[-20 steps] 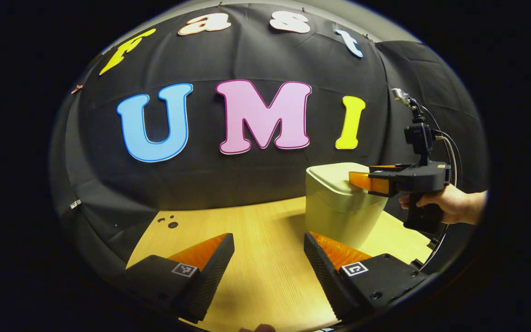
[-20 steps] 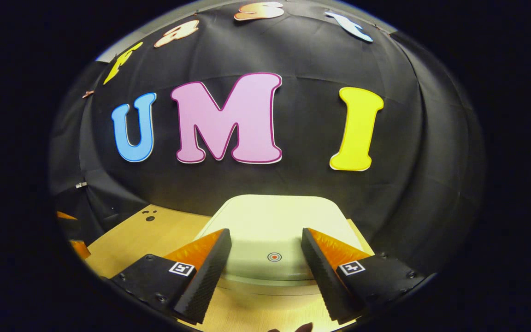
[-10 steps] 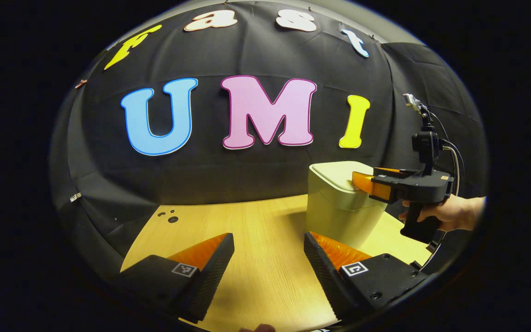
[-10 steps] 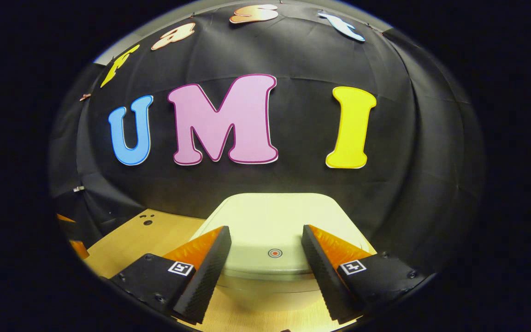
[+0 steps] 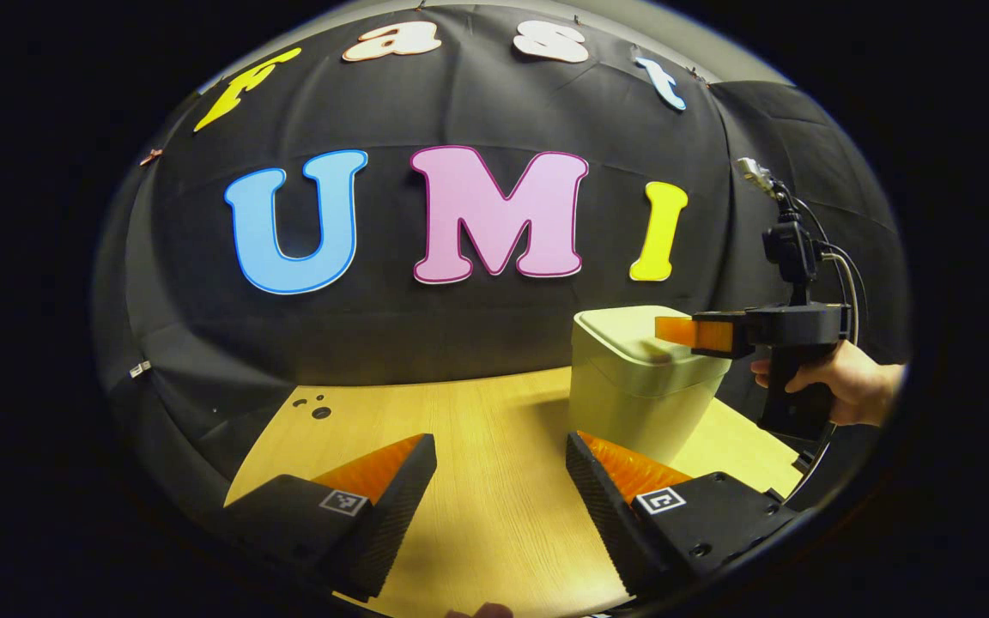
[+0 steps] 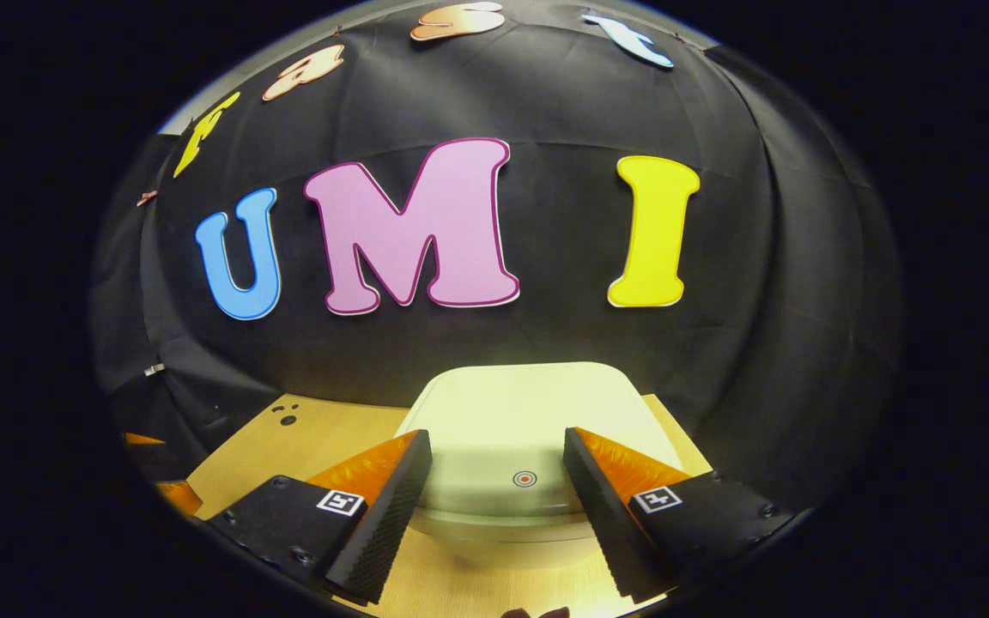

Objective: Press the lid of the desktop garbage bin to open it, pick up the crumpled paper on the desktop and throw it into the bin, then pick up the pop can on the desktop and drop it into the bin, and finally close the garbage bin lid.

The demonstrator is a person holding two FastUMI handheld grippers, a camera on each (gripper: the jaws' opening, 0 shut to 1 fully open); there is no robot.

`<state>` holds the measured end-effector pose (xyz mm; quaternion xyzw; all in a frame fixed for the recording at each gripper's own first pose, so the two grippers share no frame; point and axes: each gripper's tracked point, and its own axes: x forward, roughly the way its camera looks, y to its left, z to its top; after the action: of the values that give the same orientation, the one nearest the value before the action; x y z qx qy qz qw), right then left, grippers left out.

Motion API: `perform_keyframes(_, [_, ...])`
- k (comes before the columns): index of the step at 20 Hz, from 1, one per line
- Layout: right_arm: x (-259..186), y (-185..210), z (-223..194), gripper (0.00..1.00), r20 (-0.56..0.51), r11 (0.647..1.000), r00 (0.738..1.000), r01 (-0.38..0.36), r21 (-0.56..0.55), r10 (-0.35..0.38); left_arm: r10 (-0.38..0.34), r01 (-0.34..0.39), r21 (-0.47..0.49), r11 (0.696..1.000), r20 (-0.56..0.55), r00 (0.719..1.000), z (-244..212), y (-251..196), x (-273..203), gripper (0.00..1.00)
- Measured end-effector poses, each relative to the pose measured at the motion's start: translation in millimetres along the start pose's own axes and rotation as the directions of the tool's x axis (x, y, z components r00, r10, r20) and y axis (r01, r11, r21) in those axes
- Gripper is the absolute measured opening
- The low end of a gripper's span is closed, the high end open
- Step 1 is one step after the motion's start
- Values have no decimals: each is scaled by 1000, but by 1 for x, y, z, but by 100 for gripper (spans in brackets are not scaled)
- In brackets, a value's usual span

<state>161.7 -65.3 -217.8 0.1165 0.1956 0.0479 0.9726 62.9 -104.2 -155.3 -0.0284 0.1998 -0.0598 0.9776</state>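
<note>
One tool [image 5: 675,330] now off lid [image 5: 632,330]

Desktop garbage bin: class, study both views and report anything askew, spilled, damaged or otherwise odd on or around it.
Nothing stands out. The garbage bin stands upright on the wooden table with its lid flat and shut. The right gripper hovers level above the lid, jaws open. No spill or damage shows.

A black cloth wall [image 5: 477,343] closes off the back of the booth, creased and hanging in soft folds; a second black panel [image 5: 812,146] meets it at the right corner; below stands a light wood-grain desk [image 5: 477,515], lit warmly from above; near its far left corner sit a few small dark holes [image 5: 316,407]; a pale strip of ceiling [image 6: 374,13] shows above the cloth.
</note>
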Motion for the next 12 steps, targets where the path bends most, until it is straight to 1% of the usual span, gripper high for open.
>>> perform_keyframes(7, [-38,7,23,97,63,1000,998,-15,-19,17,-11,11,1,1000,11,1000,4,-3,1,98])
perform_keyframes(12, [-75,19,40,97,133,994,991,-18,-107,32,-15,15,8,1000,30,999,11,-4,0,98])
